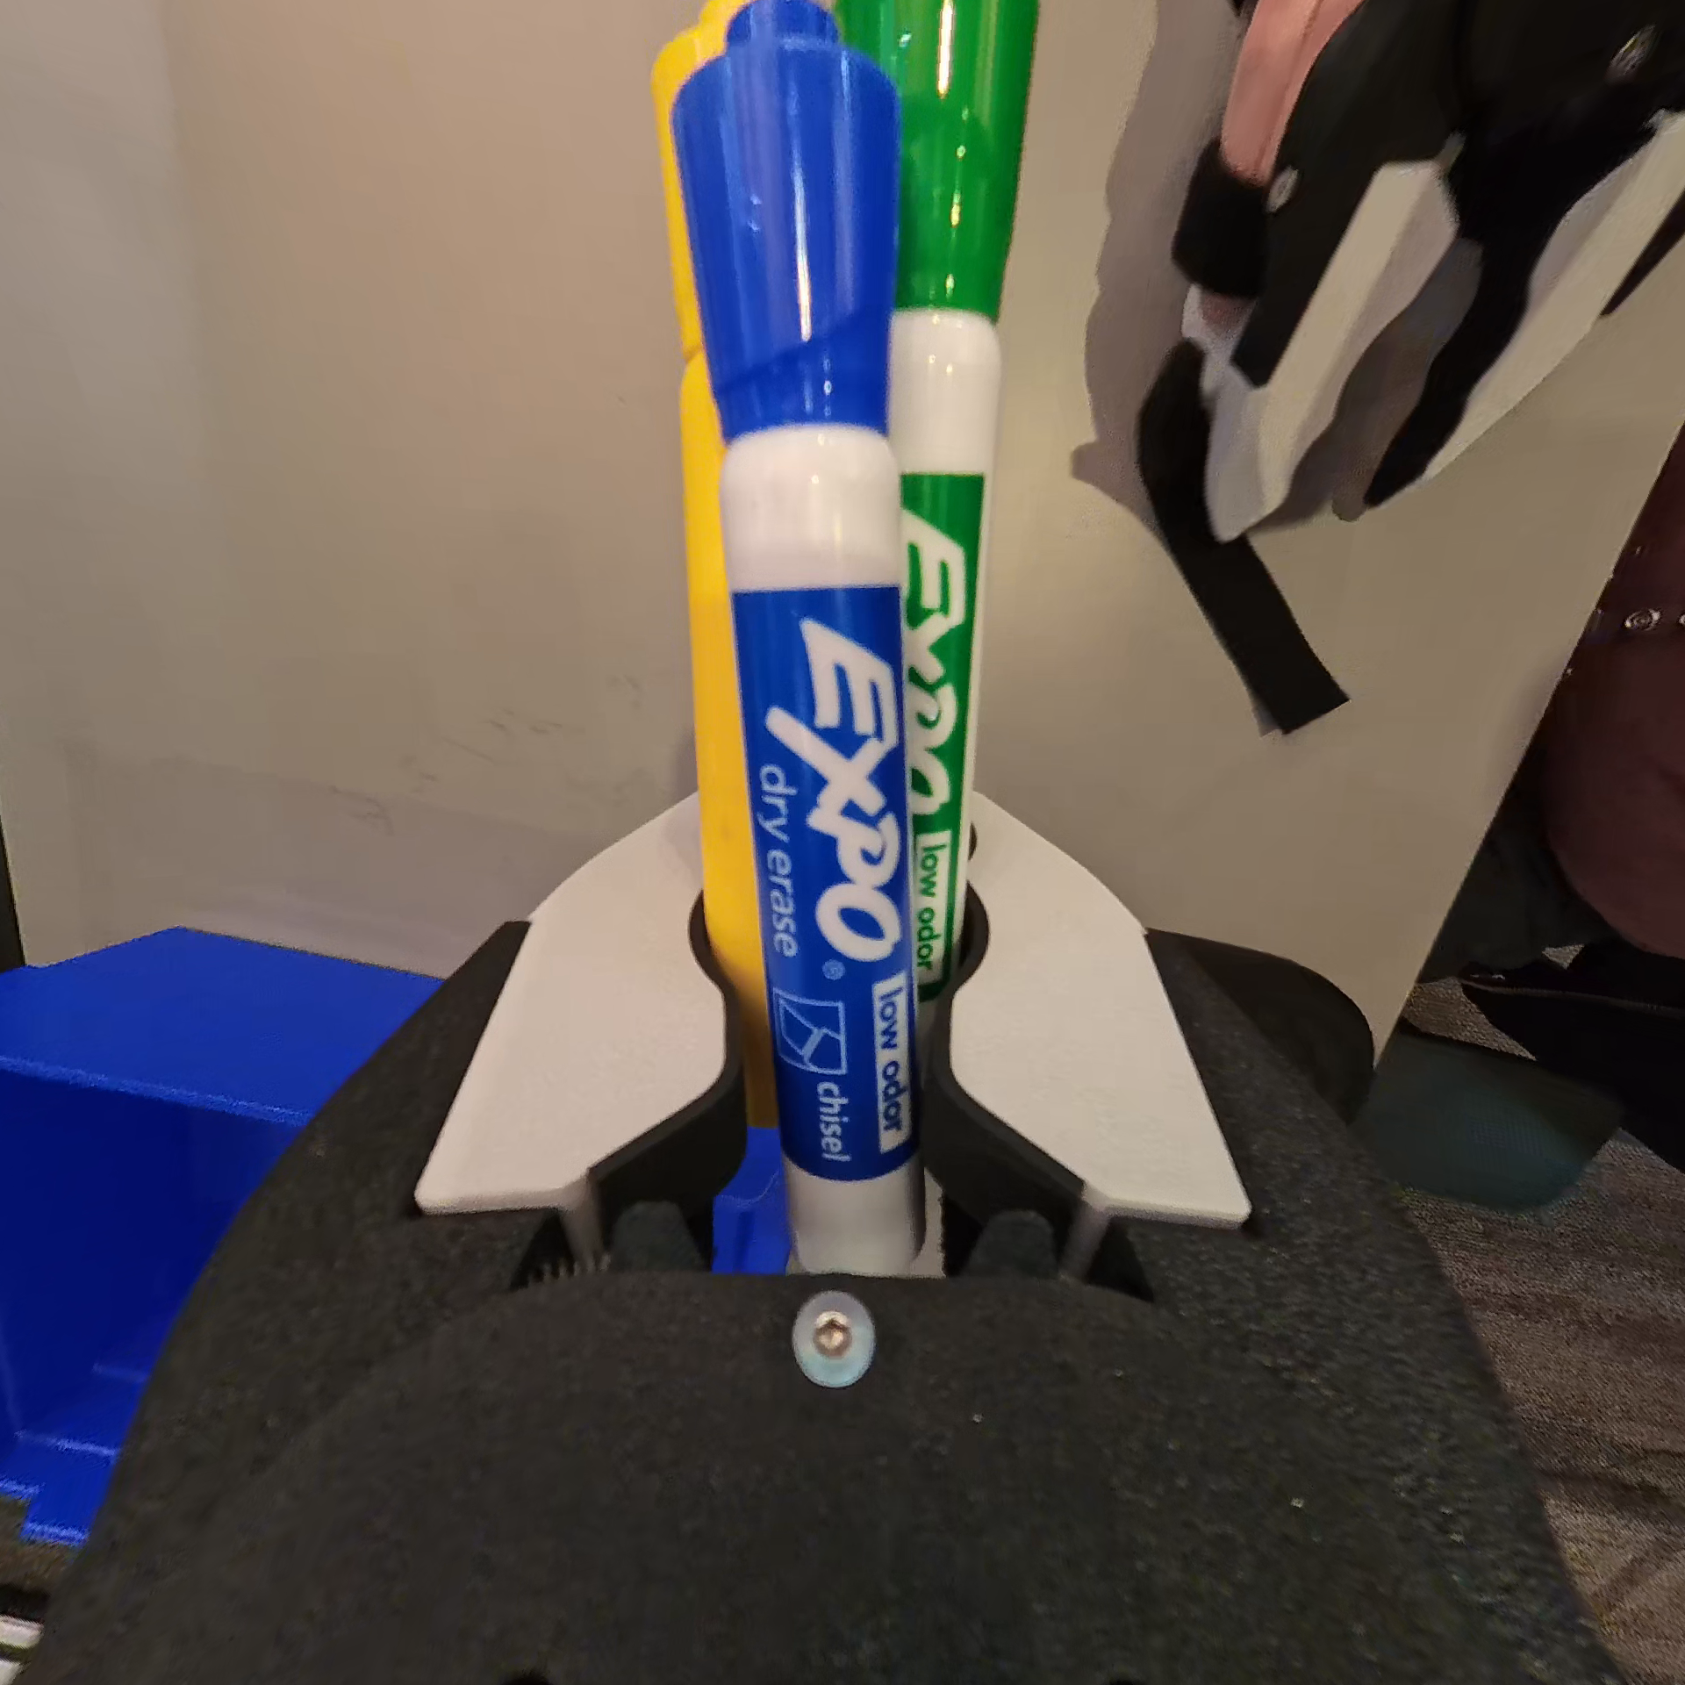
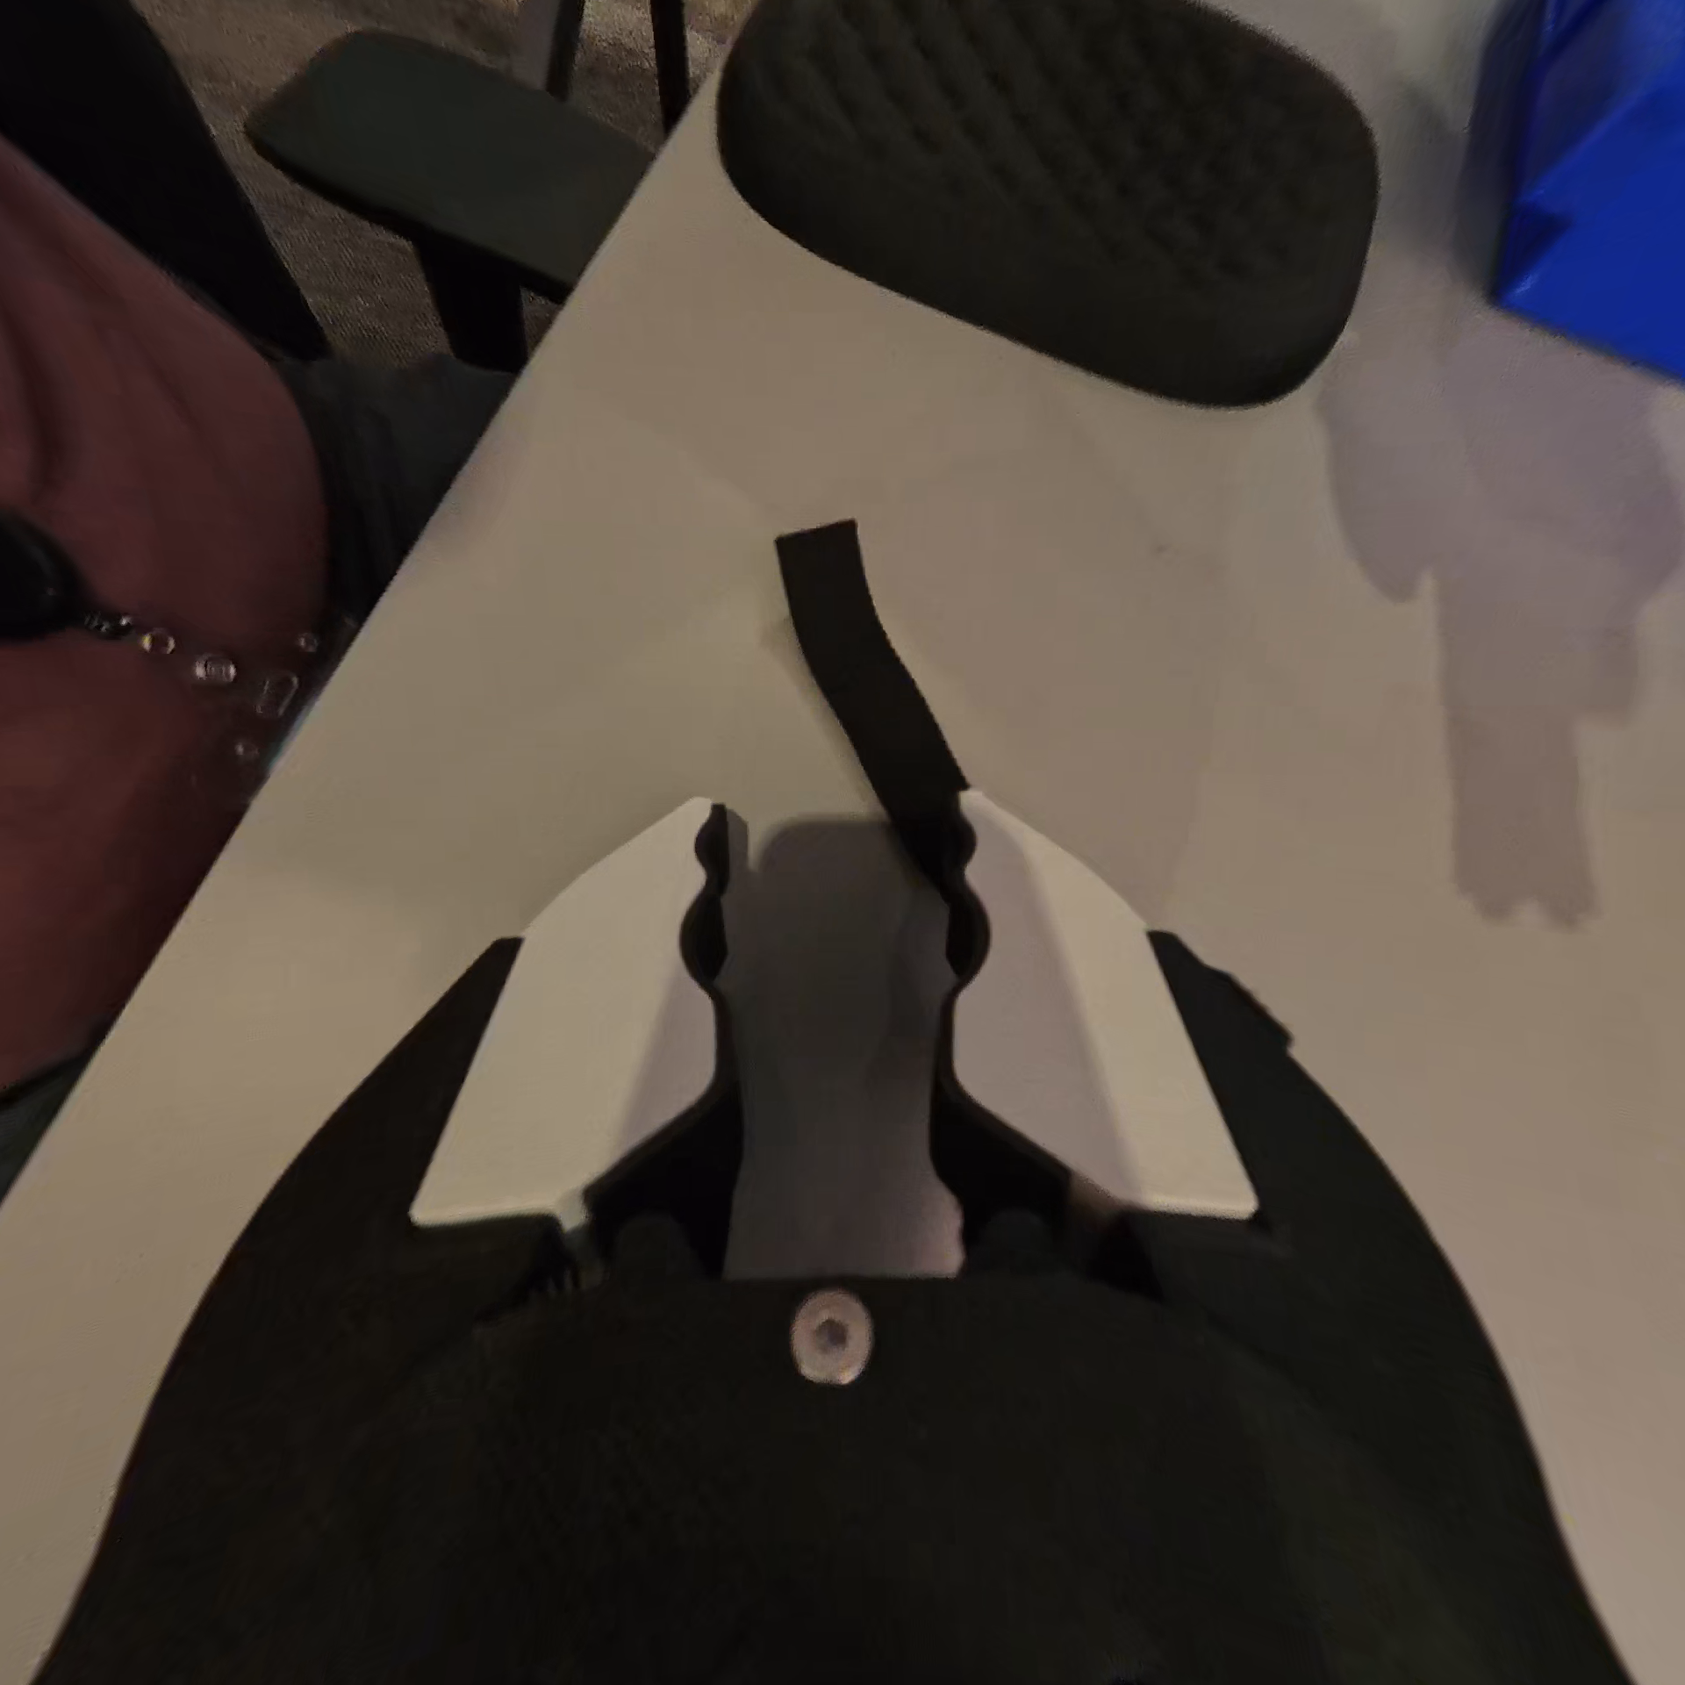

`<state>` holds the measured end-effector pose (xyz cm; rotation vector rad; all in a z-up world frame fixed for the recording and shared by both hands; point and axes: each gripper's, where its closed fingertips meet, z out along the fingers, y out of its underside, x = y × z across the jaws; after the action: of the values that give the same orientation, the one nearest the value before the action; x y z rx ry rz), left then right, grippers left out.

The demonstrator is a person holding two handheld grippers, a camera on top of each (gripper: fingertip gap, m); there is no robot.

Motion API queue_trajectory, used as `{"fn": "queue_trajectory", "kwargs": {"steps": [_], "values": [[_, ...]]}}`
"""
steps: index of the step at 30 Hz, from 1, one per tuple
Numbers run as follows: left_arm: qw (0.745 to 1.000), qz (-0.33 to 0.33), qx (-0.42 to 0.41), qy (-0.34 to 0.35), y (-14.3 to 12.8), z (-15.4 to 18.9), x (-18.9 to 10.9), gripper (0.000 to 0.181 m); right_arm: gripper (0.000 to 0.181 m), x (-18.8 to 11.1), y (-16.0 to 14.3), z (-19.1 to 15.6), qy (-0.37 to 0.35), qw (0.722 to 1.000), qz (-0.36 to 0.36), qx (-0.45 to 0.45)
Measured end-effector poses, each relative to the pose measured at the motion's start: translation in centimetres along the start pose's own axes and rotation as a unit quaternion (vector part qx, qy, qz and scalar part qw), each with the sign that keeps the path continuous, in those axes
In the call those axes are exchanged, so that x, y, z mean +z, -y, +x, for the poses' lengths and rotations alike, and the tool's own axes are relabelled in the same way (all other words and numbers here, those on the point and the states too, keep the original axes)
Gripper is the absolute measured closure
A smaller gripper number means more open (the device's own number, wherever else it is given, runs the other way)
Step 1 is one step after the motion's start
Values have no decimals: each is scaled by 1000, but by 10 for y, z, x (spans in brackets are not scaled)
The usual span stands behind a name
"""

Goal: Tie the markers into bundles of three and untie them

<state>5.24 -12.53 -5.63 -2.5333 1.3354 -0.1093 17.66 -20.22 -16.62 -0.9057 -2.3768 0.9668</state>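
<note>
My left gripper (image 1: 834, 821) is shut on three upright markers: a blue one (image 1: 821, 684) in front, a green one (image 1: 948, 228) behind on the right and a yellow one (image 1: 702, 547) behind on the left. No tie shows around them. My right gripper (image 2: 843, 807) is open above the white table (image 2: 1094, 547). A black strap (image 2: 866, 656) clings to the inner pad of its right finger and sticks out forward. In the left wrist view the right gripper (image 1: 1213, 337) hovers at the upper right of the markers, apart from them, with the strap (image 1: 1258, 620) hanging down.
A blue bin (image 1: 137, 1094) stands left of my left gripper and shows in the right wrist view (image 2: 1596, 182) at the top right. A black textured oval object (image 2: 1049, 182) is ahead. A person in maroon (image 2: 137, 456) and a chair armrest (image 2: 438, 173) lie beyond the table edge.
</note>
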Motion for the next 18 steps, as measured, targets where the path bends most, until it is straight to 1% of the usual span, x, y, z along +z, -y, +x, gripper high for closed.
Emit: {"fn": "queue_trajectory", "kwargs": {"steps": [1, 3, 4, 5, 7, 9, 11, 13, 16, 17, 18], "values": [[1000, 1, 0, 2, -1, 0, -2, 137, 132, 6, -3, 2, -3, 1000, -8, 23], [1000, 1, -2, 2, -2, 2, -4, 137, 133, 12, 0, 4, 4, 997, -2, 74], [1000, 2, -2, 2, -3, 3, -5, 137, 135, 12, 0, 4, 4, 997, -4, 79], [1000, 3, -2, 1, -3, 4, -5, 137, 138, 10, 0, 5, -3, 998, -8, 67], [1000, 3, -1, 2, -5, 6, -4, 137, 139, 4, 8, 3, -17, 1000, -4, 11], [1000, 3, 0, -1, -7, 7, -3, 137, 139, 0, 11, 2, -22, 999, -24, -43], [1000, 3, -1, -1, -7, 8, -3, 137, 138, 2, 10, 5, -28, 995, -43, -85], [1000, 3, -1, -1, -8, 8, -3, 137, 136, 9, 7, 8, -21, 992, -66, -106], [1000, 5, -4, -3, -8, 9, -3, 137, 144, 17, 6, 10, 7, 990, -90, -110], [1000, 4, -4, -4, -9, 9, -3, 137, 150, 19, 6, 12, 15, 990, -90, -109], [1000, 2, -4, -5, -11, 9, -3, 137, 164, 21, 6, 13, 23, 989, -91, -112]]}}
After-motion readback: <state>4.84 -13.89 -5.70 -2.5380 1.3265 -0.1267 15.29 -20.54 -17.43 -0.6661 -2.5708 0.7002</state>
